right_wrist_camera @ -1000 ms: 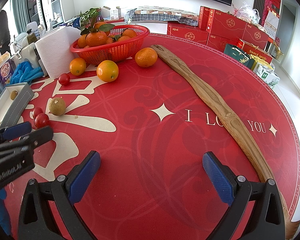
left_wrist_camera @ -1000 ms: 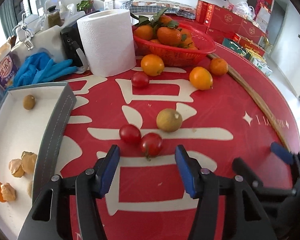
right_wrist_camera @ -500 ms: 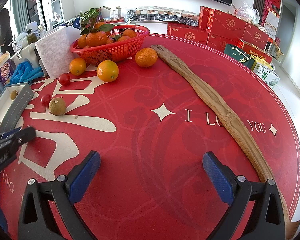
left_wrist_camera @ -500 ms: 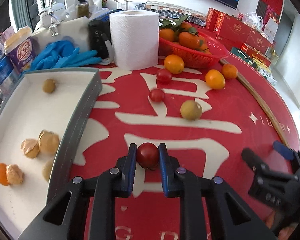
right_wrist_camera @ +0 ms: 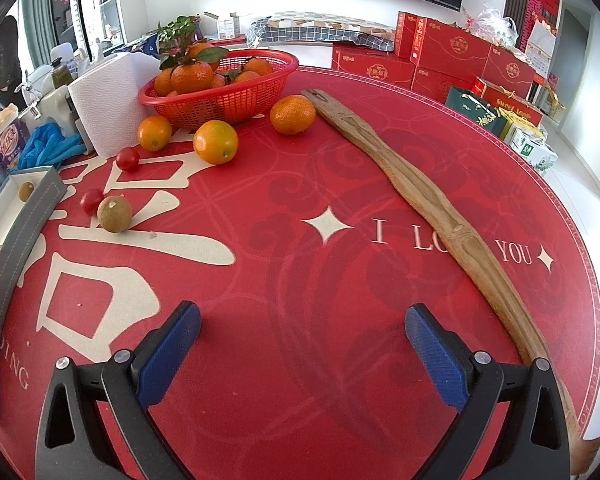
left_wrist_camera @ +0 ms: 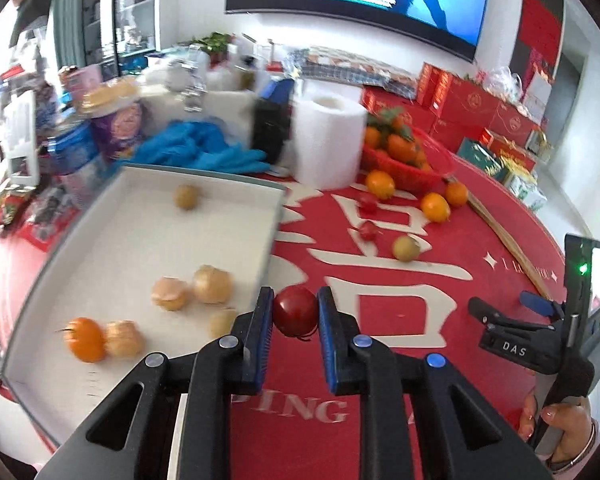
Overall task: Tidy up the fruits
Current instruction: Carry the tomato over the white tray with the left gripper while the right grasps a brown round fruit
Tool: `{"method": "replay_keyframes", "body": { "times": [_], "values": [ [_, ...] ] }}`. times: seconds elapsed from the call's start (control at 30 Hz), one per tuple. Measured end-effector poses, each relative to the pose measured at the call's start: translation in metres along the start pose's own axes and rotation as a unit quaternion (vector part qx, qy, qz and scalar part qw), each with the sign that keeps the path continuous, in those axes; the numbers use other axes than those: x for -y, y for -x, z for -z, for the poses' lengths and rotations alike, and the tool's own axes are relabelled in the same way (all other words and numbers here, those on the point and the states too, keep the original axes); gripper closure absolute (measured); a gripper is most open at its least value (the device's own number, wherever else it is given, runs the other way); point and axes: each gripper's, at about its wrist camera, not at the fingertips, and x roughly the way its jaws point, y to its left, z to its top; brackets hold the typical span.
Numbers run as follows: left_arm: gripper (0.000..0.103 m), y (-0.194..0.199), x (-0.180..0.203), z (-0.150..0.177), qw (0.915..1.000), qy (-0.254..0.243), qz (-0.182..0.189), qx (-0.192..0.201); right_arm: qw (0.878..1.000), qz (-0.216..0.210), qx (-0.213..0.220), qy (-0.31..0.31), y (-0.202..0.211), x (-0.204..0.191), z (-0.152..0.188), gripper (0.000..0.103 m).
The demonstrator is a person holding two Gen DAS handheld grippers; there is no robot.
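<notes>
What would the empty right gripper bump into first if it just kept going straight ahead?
Probably nothing soon. The right gripper is open over bare red tablecloth. Straight ahead the cloth stays free; the loose orange and red basket sit far ahead, slightly left, and the wooden stick runs to the right. Depth is hard to judge.

red table [right_wrist_camera: 340, 272] bears basket [right_wrist_camera: 220, 100], oranges [right_wrist_camera: 215, 142], tray [left_wrist_camera: 140, 240].

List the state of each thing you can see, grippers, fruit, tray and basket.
Left gripper: shut on a tomato, held above the mat.
Tomato: gripped between the jaws, near the tray's edge.
Right gripper: open, holding nothing, over the mat.
Tray: holding several fruits, one orange, others tan.
Basket: filled with leafy oranges.
Loose oranges: three resting on the mat by the basket.
Paper roll: upright.
</notes>
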Motion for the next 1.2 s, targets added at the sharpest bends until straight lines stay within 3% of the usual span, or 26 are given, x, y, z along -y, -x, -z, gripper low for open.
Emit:
{"method": "replay_keyframes", "body": {
  "times": [0.37,0.6,0.7,0.83,0.9,1.07,1.2],
  "values": [
    [0.079,0.026,-0.073,0.007,0.9971,0.046,-0.049,0.035,0.994,-0.065,-0.004,0.092,-0.015,-0.085,-0.023,0.001],
    [0.079,0.026,-0.11,0.012,0.9934,0.074,-0.082,0.033,0.991,-0.074,-0.007,0.107,-0.029,-0.111,-0.039,0.001],
    [0.079,0.022,-0.12,0.014,0.9924,0.081,-0.089,0.027,0.989,-0.082,0.002,0.119,-0.022,-0.117,-0.039,0.026],
    [0.079,0.017,-0.128,0.018,0.9914,0.091,-0.092,0.02,0.987,-0.089,0.005,0.134,-0.013,-0.13,-0.037,0.074],
    [0.079,0.016,-0.132,0.021,0.9907,0.097,-0.094,0.017,0.987,-0.079,0.009,0.137,-0.01,-0.131,-0.033,0.074],
    [0.079,0.014,-0.142,0.024,0.9904,0.105,-0.089,0.013,0.987,-0.129,-0.02,0.09,-0.002,-0.11,-0.031,0.074],
    [0.079,0.01,-0.145,0.024,0.9905,0.102,-0.092,0.009,0.987,-0.141,-0.015,0.071,0.016,-0.096,-0.032,0.074]
  ]
}}
